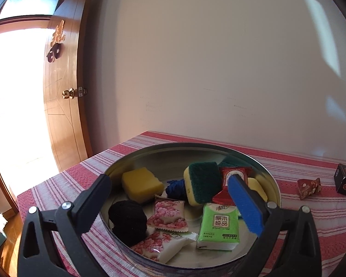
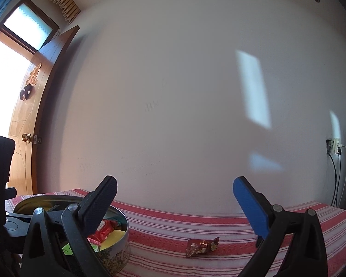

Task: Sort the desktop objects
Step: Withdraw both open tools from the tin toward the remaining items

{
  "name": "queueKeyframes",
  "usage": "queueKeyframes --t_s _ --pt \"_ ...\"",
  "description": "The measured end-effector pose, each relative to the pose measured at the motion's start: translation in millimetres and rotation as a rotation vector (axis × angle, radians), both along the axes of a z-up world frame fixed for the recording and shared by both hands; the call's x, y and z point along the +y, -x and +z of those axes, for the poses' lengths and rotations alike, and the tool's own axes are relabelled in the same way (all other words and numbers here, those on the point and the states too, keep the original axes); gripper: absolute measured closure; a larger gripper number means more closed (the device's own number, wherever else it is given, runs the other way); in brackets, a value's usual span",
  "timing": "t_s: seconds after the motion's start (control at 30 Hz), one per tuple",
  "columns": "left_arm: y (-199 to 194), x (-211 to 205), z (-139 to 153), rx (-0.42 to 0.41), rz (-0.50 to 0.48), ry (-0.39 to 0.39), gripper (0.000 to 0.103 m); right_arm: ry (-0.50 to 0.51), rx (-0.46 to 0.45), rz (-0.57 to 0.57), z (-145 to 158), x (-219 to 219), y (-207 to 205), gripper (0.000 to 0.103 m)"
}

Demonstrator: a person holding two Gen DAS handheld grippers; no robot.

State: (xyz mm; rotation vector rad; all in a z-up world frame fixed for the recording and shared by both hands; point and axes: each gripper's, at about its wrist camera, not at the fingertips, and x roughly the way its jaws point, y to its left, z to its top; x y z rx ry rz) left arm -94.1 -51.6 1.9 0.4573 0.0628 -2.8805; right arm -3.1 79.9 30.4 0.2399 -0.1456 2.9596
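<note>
Both tongs gaping, empty. Left tongs (image 1: 173,198) hovering over tin (image 1: 273,184); right tongs (image 2: 175,203) lining up on red candy (image 2: 201,245), needing descent.

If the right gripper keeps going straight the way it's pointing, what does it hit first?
Probably nothing on the table: the right gripper is open and aimed above the striped tablecloth, so the bare wall behind looks first, though depth is unclear.
</note>
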Motion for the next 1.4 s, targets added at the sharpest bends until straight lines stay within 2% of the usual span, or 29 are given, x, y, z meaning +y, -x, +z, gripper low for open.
queueKeyframes --t_s 0.2,0.3,0.43,0.7,1.0,1.17,1.4 --pt "-7.0 19.5 1.5 0.017 -0.055 0.003 0.0 -0.012 -0.006 -0.032 0.1 21.4 -5.9 0.001" --pt "-7.4 32.5 1.2 0.011 -0.101 0.003 0.0 0.014 -0.005 -0.048 1.1 39.4 -9.2 0.001" --pt "-7.0 48.9 1.1 0.006 -0.139 0.007 0.0 0.014 -0.032 -0.104 -0.6 62.4 -11.1 0.001" --pt "-5.9 85.4 1.6 0.002 -0.232 0.011 0.001 0.023 -0.032 -0.174 -0.2 108.3 -21.1 0.001" --pt "0.7 134.9 2.1 -0.031 -0.328 0.082 0.001 0.013 -0.035 -0.249 1.7 147.3 -28.8 0.001" --pt "6.7 158.3 0.8 -0.053 -0.362 0.109 0.001 0.062 -0.06 -0.289 2.5 175.5 -29.5 0.001" --pt "17.0 199.6 -3.6 -0.1 -0.436 0.196 0.001 0.144 -0.082 -0.337 1.4 204.7 -33.3 0.001"
